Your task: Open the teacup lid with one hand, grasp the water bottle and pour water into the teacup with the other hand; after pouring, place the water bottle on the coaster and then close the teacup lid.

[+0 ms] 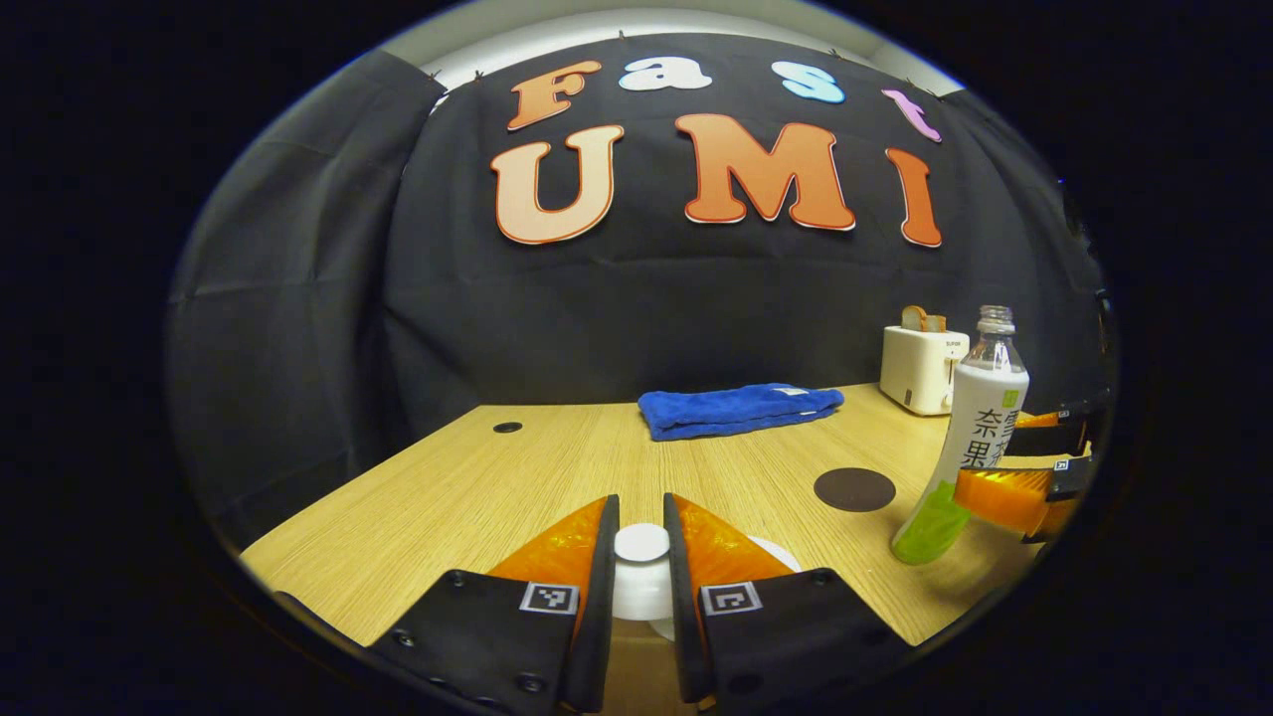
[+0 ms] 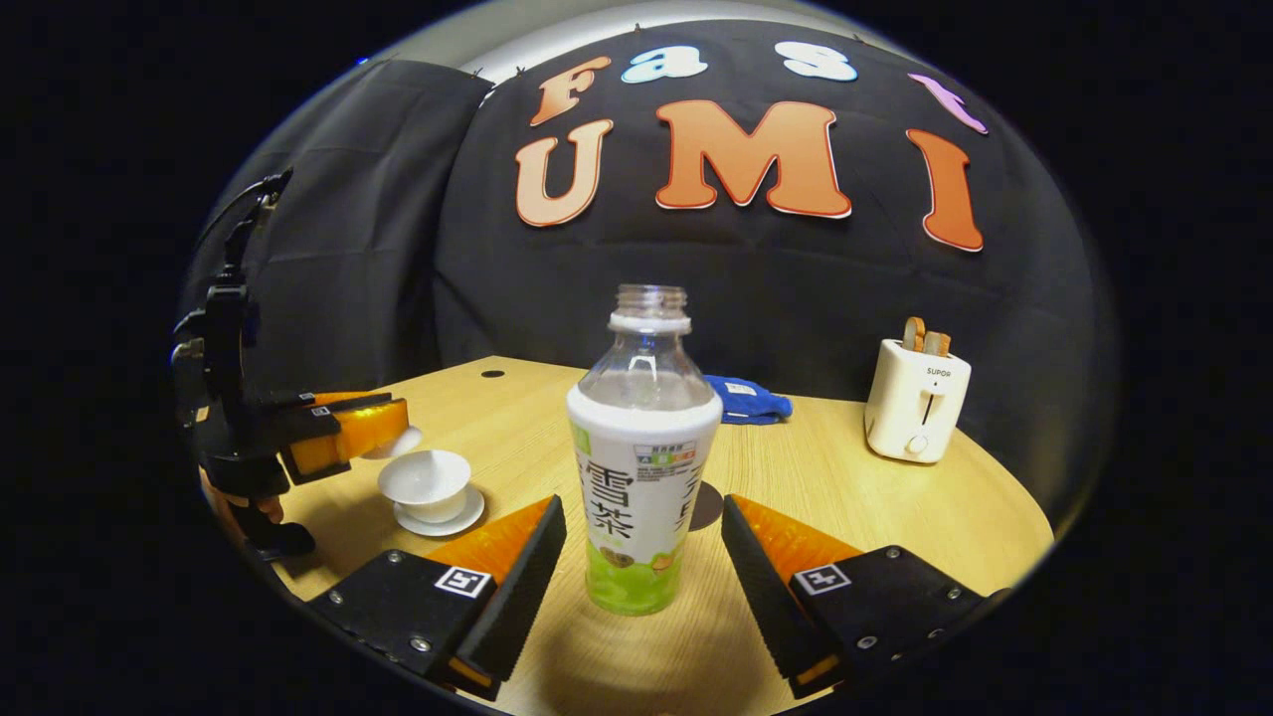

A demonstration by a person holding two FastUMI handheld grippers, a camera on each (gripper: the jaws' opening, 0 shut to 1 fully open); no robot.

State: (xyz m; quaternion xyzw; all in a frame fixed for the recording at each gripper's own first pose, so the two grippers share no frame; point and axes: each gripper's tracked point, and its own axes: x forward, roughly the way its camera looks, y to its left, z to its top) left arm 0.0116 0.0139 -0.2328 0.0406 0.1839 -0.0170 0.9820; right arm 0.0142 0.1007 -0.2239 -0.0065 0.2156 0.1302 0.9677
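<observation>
My left gripper is shut on the knob of the white teacup lid. In the right gripper view it holds the lid just above and left of the open white teacup on its saucer. An uncapped water bottle with a white label and green base stands upright on the table. My right gripper is open, one finger on each side of the bottle with gaps showing. A dark round coaster lies left of the bottle.
A folded blue towel lies at the back of the wooden table. A white toaster with bread in it stands at the back right. A small dark hole marks the table's far left.
</observation>
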